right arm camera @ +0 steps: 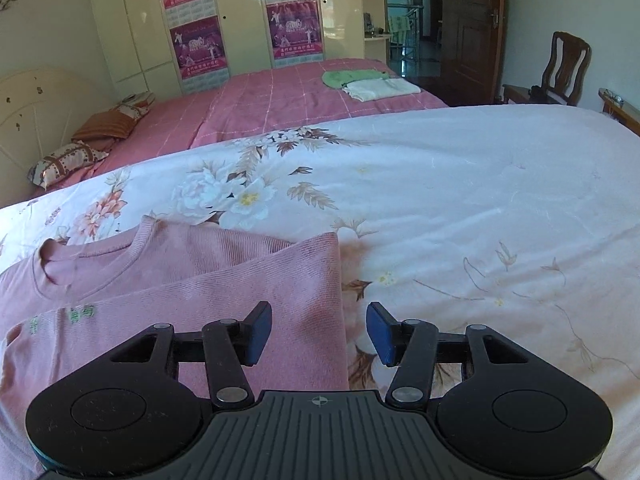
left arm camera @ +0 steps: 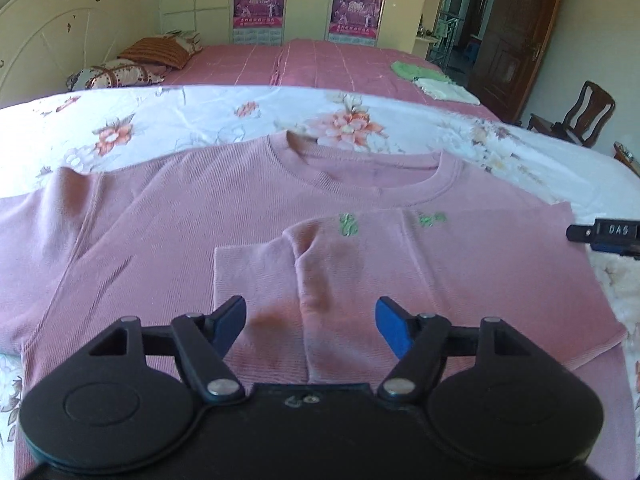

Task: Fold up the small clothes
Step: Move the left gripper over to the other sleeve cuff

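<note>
Left wrist view is showing the left hand-held gripper (left arm camera: pixel 310 326) hovering over the lower middle of a pink ribbed sweater (left arm camera: pixel 160 240), its blue pads wide apart and gripping nothing. Directly between and just beyond the pads, a folded-in sleeve (left arm camera: pixel 312 276) is lying across the chest, running roughly away from the camera toward the round collar (left arm camera: pixel 380 184). The other sleeve is spreading out flat to the left, not yet folded, so the left hand-held gripper is judged the nearer one for it. At the right edge, the tip of the right hand-held gripper (left arm camera: pixel 600 234) is peeking in beside the folded side.

Right wrist view is showing the right hand-held gripper (right arm camera: pixel 319 334) with its jaws also spread and empty, straddling the sweater's folded right edge (right arm camera: pixel 340 300): one pad is sitting over pink fabric, the other over the floral bedsheet (right arm camera: pixel 480 220). Farther off, a pink checked bed (right arm camera: pixel 280 100) is carrying a green cloth (right arm camera: pixel 348 76) and a white folded cloth (right arm camera: pixel 380 89).
</note>
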`<action>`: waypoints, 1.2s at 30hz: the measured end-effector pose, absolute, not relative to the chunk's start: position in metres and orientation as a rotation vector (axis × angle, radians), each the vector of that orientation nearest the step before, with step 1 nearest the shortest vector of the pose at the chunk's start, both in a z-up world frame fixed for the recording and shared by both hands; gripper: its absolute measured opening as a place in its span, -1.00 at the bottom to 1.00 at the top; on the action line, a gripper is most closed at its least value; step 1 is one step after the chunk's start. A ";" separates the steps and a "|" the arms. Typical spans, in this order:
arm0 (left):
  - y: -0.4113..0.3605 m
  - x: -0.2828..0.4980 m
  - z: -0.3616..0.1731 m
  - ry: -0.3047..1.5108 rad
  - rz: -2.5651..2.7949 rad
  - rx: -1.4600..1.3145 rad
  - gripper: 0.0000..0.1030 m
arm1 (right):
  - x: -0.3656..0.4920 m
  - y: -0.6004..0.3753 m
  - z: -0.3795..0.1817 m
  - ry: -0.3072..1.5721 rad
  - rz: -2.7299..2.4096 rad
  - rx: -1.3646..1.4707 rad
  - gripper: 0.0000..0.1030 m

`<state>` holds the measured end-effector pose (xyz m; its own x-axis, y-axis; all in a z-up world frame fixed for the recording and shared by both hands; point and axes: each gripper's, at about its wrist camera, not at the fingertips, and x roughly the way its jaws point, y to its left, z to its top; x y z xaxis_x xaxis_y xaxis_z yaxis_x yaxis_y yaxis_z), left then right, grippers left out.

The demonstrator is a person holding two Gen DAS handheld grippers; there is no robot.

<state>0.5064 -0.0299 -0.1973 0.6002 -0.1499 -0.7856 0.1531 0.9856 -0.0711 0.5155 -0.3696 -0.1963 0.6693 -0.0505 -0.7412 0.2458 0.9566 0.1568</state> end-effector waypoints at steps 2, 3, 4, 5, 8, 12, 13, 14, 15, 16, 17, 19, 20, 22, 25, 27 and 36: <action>-0.024 0.506 -0.209 0.917 -0.176 -0.008 0.38 | 0.524 -0.375 -0.204 0.836 -0.159 0.266 0.01; -0.024 0.503 -0.210 0.898 -0.179 0.017 0.38 | 0.528 -0.378 -0.209 0.845 -0.156 0.282 0.01; -0.025 0.501 -0.210 0.896 -0.186 0.037 0.38 | 0.530 -0.381 -0.212 0.843 -0.149 0.301 0.00; -0.025 0.500 -0.209 0.896 -0.188 0.042 0.38 | 0.530 -0.382 -0.212 0.837 -0.140 0.306 -0.06; -0.022 0.504 -0.206 0.908 -0.190 0.010 0.38 | 0.534 -0.383 -0.209 0.822 -0.122 0.286 -0.44; -0.022 0.507 -0.208 0.901 -0.193 0.015 0.44 | 0.546 -0.391 -0.211 0.828 -0.123 0.304 -0.44; -0.023 0.507 -0.209 0.897 -0.193 0.022 0.47 | 0.548 -0.392 -0.213 0.833 -0.118 0.314 -0.44; -0.024 0.507 -0.209 0.894 -0.193 0.029 0.49 | 0.549 -0.391 -0.213 0.834 -0.113 0.309 -0.63; -0.026 0.507 -0.209 0.893 -0.191 0.033 0.49 | 0.549 -0.390 -0.211 0.834 -0.109 0.301 -0.80; -0.026 0.507 -0.208 0.893 -0.189 0.033 0.49 | 0.547 -0.389 -0.210 0.828 -0.112 0.292 -0.84; -0.026 0.507 -0.207 0.895 -0.187 0.024 0.49 | 0.545 -0.388 -0.207 0.815 -0.127 0.271 -0.85; -0.024 0.507 -0.204 0.898 -0.181 -0.005 0.48 | 0.544 -0.386 -0.209 0.799 -0.163 0.226 -0.85; -0.022 0.509 -0.204 0.899 -0.180 -0.022 0.49 | 0.546 -0.383 -0.215 0.812 -0.168 0.206 -0.85; -0.024 0.512 -0.209 0.896 -0.167 0.007 0.50 | 0.547 -0.374 -0.216 0.802 -0.185 0.136 -0.85; -0.028 0.512 -0.208 0.902 -0.158 0.055 0.51 | 0.545 -0.370 -0.206 0.793 -0.197 0.146 -0.80; -0.024 0.512 -0.203 0.906 -0.148 0.027 0.49 | 0.536 -0.365 -0.194 0.757 -0.209 0.120 -0.42; -0.039 0.499 -0.177 0.830 -0.211 0.018 0.50 | 0.498 -0.303 -0.170 0.722 -0.018 0.104 -0.04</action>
